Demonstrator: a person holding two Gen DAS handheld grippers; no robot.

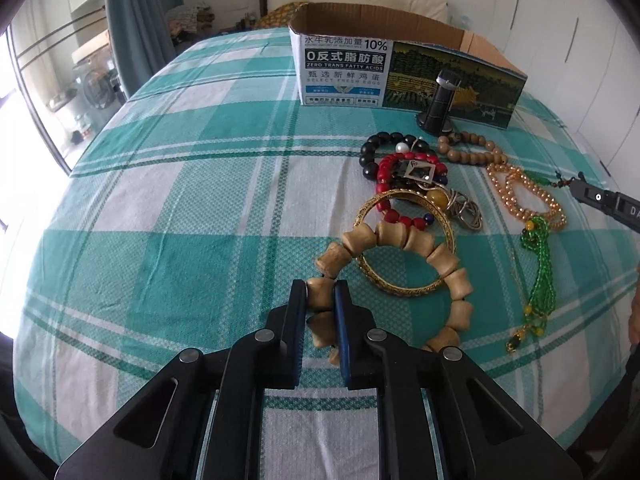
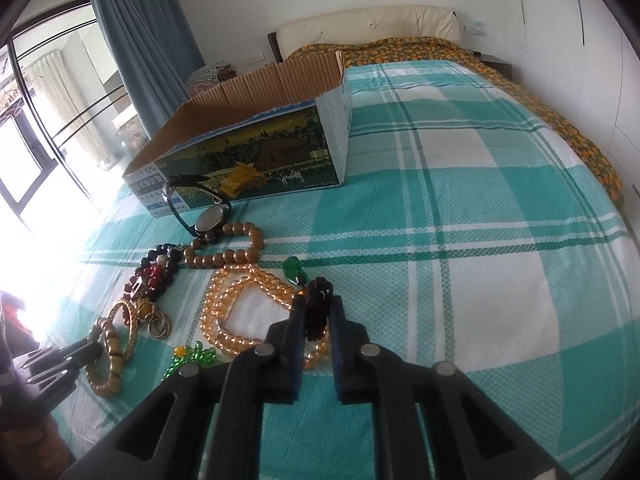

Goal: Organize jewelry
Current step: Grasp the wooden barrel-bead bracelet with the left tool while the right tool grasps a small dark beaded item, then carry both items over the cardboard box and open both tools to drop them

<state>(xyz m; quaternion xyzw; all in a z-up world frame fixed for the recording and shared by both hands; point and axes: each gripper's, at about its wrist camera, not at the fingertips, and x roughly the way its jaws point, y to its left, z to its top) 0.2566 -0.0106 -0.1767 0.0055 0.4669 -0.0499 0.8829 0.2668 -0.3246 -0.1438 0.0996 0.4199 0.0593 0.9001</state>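
Observation:
My left gripper (image 1: pixel 320 286) is shut on a pale wooden bead bracelet (image 1: pixel 436 258) that lies on the bed over a gold bangle (image 1: pixel 416 290). My right gripper (image 2: pixel 318 306) is shut on the dark brown tassel (image 2: pixel 319 312) of an amber bead necklace (image 2: pixel 224 304), which has a green pendant (image 2: pixel 295 271). Beyond lie a red bead bracelet (image 1: pixel 394 164), a black bead bracelet (image 1: pixel 372 152), a tan bead bracelet (image 1: pixel 470 148), a green bead necklace (image 1: pixel 540 264) and a black watch (image 2: pixel 208 216). An open cardboard box (image 1: pixel 400 76) stands behind them.
Everything sits on a bed with a teal and white checked sheet (image 1: pixel 200 200). A silver ring chain (image 1: pixel 468 212) lies by the bangle. The left gripper shows at the left edge of the right wrist view (image 2: pixel 64 360). A headboard (image 2: pixel 368 24), curtain (image 2: pixel 140 40) and window lie beyond.

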